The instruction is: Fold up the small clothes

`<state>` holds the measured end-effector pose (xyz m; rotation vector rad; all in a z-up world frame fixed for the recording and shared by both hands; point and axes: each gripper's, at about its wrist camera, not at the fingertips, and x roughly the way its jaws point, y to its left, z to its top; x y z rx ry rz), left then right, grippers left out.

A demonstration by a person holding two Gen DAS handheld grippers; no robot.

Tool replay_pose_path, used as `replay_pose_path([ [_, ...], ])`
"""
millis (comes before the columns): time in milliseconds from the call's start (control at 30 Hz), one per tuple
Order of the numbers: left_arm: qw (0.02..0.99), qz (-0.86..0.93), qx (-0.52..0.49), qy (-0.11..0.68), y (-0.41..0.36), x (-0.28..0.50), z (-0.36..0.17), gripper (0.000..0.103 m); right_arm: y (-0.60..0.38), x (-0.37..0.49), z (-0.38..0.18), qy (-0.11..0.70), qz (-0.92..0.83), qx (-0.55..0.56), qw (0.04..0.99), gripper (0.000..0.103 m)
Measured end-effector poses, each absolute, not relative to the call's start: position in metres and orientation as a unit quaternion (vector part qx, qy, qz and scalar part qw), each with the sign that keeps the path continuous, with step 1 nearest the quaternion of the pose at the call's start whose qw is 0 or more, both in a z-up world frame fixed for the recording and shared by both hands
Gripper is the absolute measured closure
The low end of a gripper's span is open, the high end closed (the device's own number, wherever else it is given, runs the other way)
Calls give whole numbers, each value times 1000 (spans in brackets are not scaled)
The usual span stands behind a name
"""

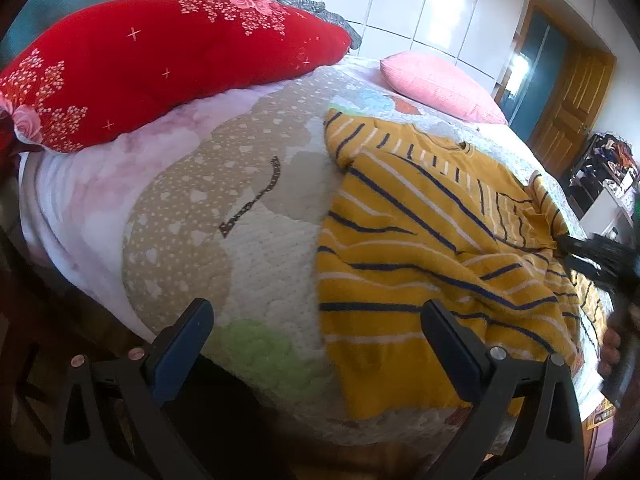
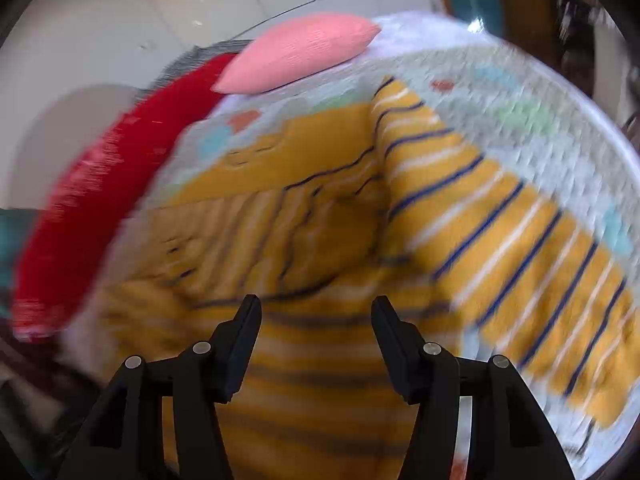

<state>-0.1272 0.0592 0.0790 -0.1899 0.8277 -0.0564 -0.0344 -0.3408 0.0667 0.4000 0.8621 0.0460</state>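
Note:
A small yellow sweater (image 1: 420, 248) with navy and white stripes lies rumpled on the quilted bed cover (image 1: 248, 216). My left gripper (image 1: 316, 320) is open and empty above the sweater's near left hem. In the right wrist view, which is blurred, the sweater (image 2: 320, 220) fills the middle, with one sleeve (image 2: 520, 248) stretched out to the right. My right gripper (image 2: 316, 316) is open and empty just above the sweater's body. The right gripper also shows in the left wrist view (image 1: 576, 248) at the far right, close to the sweater's right side.
A red flowered pillow (image 1: 160, 64) lies at the back left of the bed and a pink pillow (image 1: 440, 84) at the back. White wardrobe doors and a wooden door (image 1: 572, 104) stand behind. The bed's near edge runs below my left gripper.

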Motion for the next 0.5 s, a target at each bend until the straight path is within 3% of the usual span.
replay_pose_path([
  [200, 911, -26, -106, 399, 76, -127, 71, 0, -317, 19, 62, 416, -27, 43, 908, 44],
  [233, 908, -27, -111, 403, 79, -124, 68, 0, -319, 26, 57, 427, -18, 42, 903, 62],
  [333, 901, -31, -123, 415, 85, -121, 60, 0, -313, 42, 50, 459, -12, 23, 888, 92],
  [500, 901, -26, -136, 410, 102, -122, 54, 0, -306, 34, 75, 449, 24, 74, 890, 95],
])
